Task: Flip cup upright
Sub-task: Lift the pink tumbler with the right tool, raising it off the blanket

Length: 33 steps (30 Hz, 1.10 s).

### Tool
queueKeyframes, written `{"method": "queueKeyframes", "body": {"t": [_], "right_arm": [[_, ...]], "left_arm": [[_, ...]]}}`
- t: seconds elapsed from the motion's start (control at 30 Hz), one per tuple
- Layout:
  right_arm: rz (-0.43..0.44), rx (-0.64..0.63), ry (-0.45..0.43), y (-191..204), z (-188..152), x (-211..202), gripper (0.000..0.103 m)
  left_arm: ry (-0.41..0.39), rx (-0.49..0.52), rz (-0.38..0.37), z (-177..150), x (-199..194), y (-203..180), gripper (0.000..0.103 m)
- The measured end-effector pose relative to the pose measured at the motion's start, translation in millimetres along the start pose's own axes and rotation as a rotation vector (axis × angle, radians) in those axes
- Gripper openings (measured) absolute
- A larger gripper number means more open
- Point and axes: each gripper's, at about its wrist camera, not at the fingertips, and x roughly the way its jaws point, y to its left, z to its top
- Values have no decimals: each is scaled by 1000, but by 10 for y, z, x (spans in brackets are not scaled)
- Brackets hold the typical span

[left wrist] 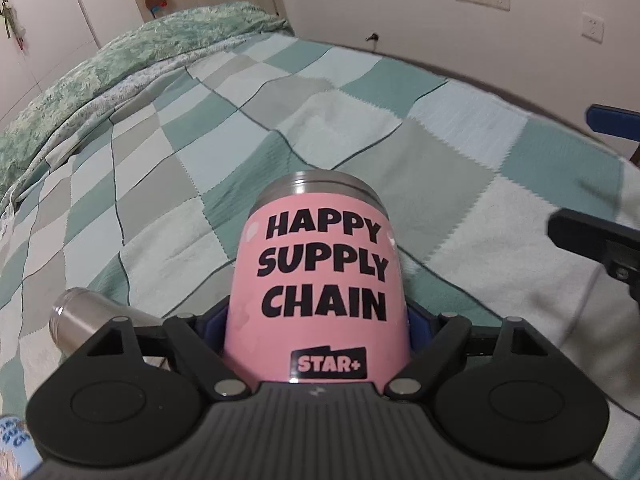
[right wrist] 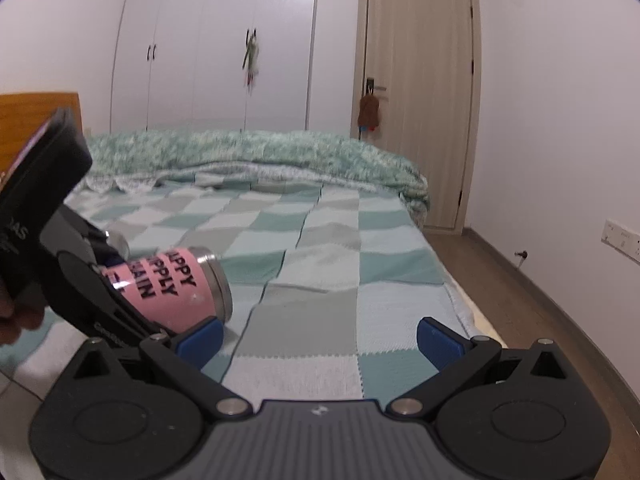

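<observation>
Left tool [left wrist: 318, 320] we see clenched on our pink cup [left wrist: 320, 276], cup tilted above the checkered bed [left wrist: 280, 92], steel cup [left wrist: 86, 316] lying beside it, right tool [right wrist: 320, 338] released, holding nothing.

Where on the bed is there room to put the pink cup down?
The checkered blanket is bare ahead of the pink cup, out to the rumpled green duvet, and between the right gripper and the bed's edge. It's crowded beside the left gripper, where a steel cup lies and a blue-labelled cup peeks in.
</observation>
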Motion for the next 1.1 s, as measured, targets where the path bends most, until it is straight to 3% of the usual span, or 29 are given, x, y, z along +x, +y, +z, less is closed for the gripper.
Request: {"method": "queueKeyframes", "body": {"t": [0.13,0.3,0.53,0.87,1.1], "right_arm": [[0,-33,-32,100,20,-239,103],[39,16,-52,170,31,-726,103],[94,-14,-70,332,-19,-1395,103],[84,-14,-47,295,-280,-1869,103],[54,-12,-13,167,-434,-1917,103]], "left_arm": [[-45,45,3,-92,-420,-194,84],[-76,56,29,-259,-1041,-417,84],[-56,24,62,-725,-1695,-762,84],[-34,-343,96,-1214,-1641,-913,84],[-27,-456,176,-1329,-1367,-1026,84]]}}
